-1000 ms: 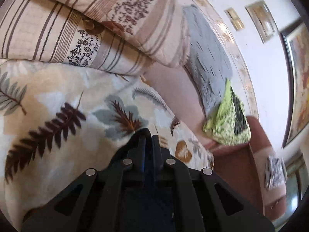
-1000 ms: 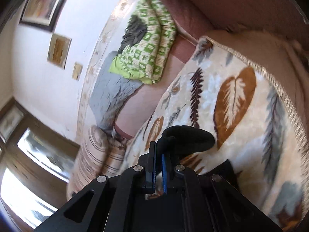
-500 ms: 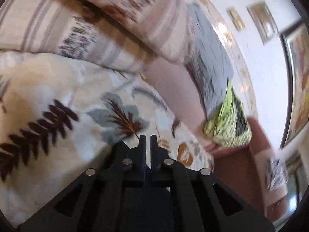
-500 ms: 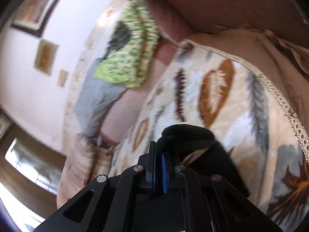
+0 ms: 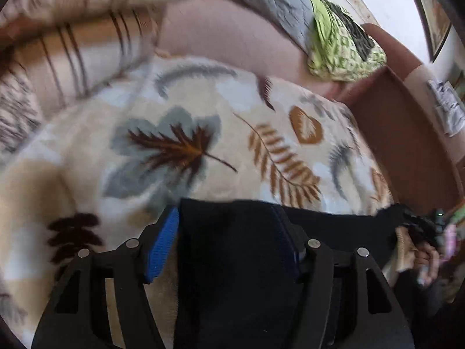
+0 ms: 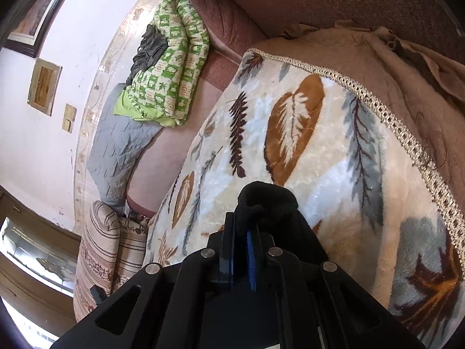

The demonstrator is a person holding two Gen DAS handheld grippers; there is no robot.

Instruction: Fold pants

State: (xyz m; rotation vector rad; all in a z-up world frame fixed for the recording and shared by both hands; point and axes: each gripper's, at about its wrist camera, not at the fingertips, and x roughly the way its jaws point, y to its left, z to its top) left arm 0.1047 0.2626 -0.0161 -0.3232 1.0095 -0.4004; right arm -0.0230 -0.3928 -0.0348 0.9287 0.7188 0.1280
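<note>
The black pants (image 5: 238, 250) lie on the leaf-patterned blanket (image 5: 180, 145), their top edge running right toward my right gripper, seen far right in the left wrist view. My left gripper (image 5: 226, 218) is open, its blue-padded fingers (image 5: 162, 247) wide apart on either side of the black fabric. In the right wrist view my right gripper (image 6: 247, 226) is shut on a bunched fold of the pants (image 6: 267, 200), held just above the blanket (image 6: 319, 151).
Striped pillows (image 5: 81, 43) lie at the left. A green patterned quilt (image 6: 168, 69) and a grey cover (image 6: 116, 148) rest against the pink sofa back (image 5: 232, 37). The blanket's braided edge (image 6: 407, 128) runs at the right over a tan cloth.
My left gripper has opened and let go of the pants, and its view has swung right and down. My right gripper stays shut on the pants and has shifted slightly.
</note>
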